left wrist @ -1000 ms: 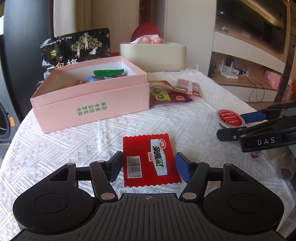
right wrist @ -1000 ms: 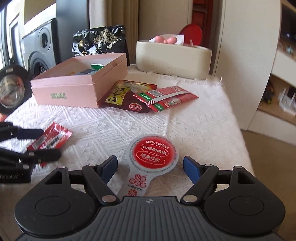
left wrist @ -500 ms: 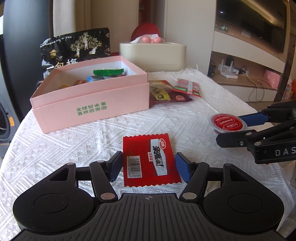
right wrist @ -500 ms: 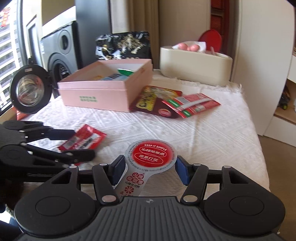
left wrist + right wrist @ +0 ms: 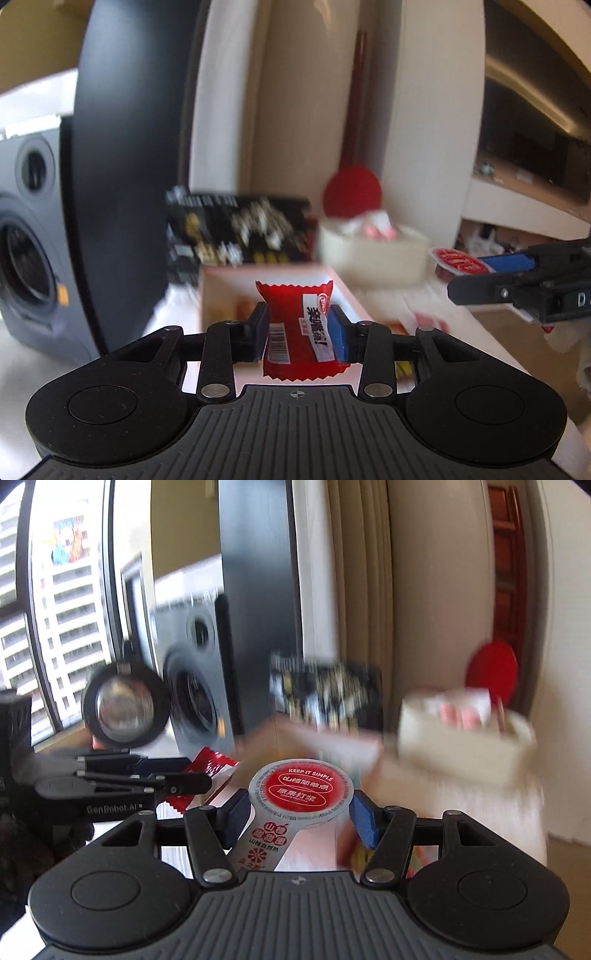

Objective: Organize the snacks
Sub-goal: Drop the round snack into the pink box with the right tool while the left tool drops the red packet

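Both snacks lifted, heading for the pink box.

My left tongs [image 5: 297, 328] pinch the red snack packet [image 5: 295, 328] by its sides, raised off the bench, with the open pink box [image 5: 218, 291] at twelve o'clock. My right tongs [image 5: 299, 818] clamp the round jelly cup [image 5: 301, 790] at its rim to keep the foil lid level, box blurred at one o'clock.
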`<state>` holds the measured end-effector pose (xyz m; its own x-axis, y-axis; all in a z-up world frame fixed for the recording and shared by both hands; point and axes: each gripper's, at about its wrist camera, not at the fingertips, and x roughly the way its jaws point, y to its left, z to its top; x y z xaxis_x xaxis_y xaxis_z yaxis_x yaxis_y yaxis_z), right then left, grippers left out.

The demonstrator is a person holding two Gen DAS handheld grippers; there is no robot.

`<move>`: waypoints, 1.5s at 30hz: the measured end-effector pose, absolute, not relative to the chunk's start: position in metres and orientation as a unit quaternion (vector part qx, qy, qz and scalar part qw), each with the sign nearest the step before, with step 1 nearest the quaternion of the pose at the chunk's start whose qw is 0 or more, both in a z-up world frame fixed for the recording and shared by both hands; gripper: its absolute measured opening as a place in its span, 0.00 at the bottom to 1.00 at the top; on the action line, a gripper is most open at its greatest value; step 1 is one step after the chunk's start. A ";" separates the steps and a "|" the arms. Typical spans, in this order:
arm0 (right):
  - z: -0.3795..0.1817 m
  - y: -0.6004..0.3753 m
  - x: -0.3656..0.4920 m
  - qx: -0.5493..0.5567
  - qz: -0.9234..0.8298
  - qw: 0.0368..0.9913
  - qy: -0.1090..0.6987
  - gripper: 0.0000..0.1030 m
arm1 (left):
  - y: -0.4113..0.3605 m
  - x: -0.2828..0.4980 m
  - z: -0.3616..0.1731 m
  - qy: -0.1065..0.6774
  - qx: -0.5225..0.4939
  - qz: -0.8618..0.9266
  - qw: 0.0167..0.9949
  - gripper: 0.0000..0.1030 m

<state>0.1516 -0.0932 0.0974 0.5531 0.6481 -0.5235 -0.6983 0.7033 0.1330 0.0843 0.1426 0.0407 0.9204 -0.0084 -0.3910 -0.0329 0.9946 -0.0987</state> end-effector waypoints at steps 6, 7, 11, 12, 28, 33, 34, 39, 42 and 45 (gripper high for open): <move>0.104 -0.039 0.228 -0.042 0.360 0.887 0.287 0.58 | 0.167 0.153 0.030 0.236 -0.077 -0.006 0.969 0.40; 0.098 -0.030 0.240 -0.041 0.357 0.884 0.300 0.58 | 0.169 0.163 0.021 0.253 -0.082 -0.004 0.964 0.40; 0.065 0.003 0.281 -0.045 0.351 0.867 0.352 0.58 | 0.176 0.189 -0.013 0.325 -0.105 -0.024 0.940 0.49; 0.055 0.011 0.287 -0.047 0.348 0.863 0.363 0.58 | 0.177 0.190 -0.017 0.325 -0.098 -0.026 0.940 0.50; 0.035 0.020 0.307 -0.063 0.363 0.856 0.363 0.67 | 0.163 0.198 -0.032 0.376 -0.038 -0.051 0.924 0.58; 0.047 -0.024 0.298 -0.091 0.301 0.891 0.327 0.69 | 0.191 0.189 -0.013 0.325 -0.171 0.001 0.930 0.56; 0.046 -0.035 0.299 -0.091 0.290 0.895 0.325 0.70 | 0.194 0.187 -0.009 0.318 -0.177 0.010 0.931 0.56; 0.015 -0.089 0.322 -0.028 0.255 0.886 0.386 0.69 | 0.182 0.163 0.005 0.290 -0.177 -0.005 0.940 0.56; -0.017 -0.095 0.335 -0.038 0.245 0.871 0.423 0.24 | 0.165 0.137 0.006 0.276 -0.172 -0.042 0.945 0.56; -0.042 -0.088 0.349 -0.052 0.241 0.866 0.435 0.18 | 0.140 0.116 -0.007 0.293 -0.172 -0.076 0.938 0.56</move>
